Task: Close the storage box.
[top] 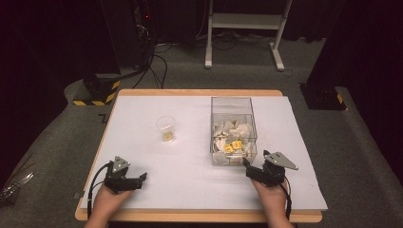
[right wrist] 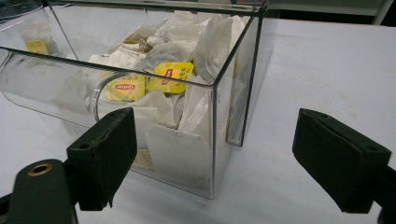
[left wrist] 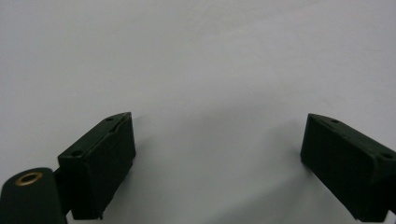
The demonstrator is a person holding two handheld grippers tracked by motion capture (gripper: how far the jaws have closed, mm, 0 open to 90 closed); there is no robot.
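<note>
clear box [top: 234, 124] taken as landmark, standing on the white table [top: 190, 180]. tea bags [right wrist: 161, 70] are heaped inside it, yellow tags up. right gripper [top: 252, 170] is held just in front of the box's near corner, jaws spread, nothing between them. left gripper [top: 135, 180] rests well to the box's left, jaws spread and empty. a plastic cup [top: 166, 128] stands left of the box. judged best: the box is entered from above, one tag pinched, neighbours left undisturbed.
</note>
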